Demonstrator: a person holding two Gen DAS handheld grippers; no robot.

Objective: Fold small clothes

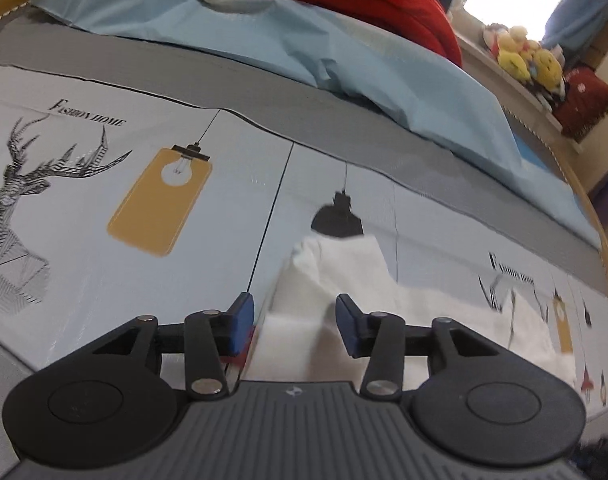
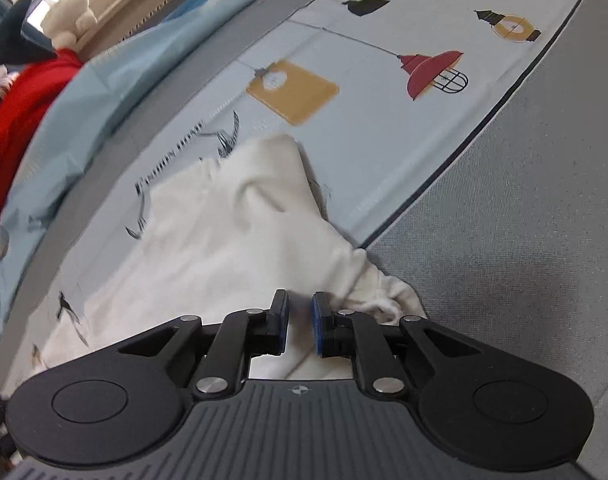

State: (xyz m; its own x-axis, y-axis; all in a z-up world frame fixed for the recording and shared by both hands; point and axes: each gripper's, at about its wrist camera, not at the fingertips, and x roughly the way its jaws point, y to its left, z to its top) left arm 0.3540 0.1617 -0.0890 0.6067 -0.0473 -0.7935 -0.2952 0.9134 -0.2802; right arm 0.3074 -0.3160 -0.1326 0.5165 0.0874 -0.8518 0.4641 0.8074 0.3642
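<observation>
Under the left wrist camera, a small white soft cotton garment [image 1: 336,280] is seen lying on the printed pale-blue bed cover [image 1: 103,200]. The left tool [image 1: 295,322] is held wide, a raised fold of cloth between its blue pads [image 1: 239,320] but not pinched. The fabric is judged light, limp and easily dragged; hems or corners are best taken.

From the right wrist camera, the same garment [image 2: 231,232] is seen rumpled ahead, its bunched edge beside the grey border [image 2: 504,240]. The right tool [image 2: 299,326] is set narrow, a slim gap showing, cloth beneath it but not gripped.
</observation>
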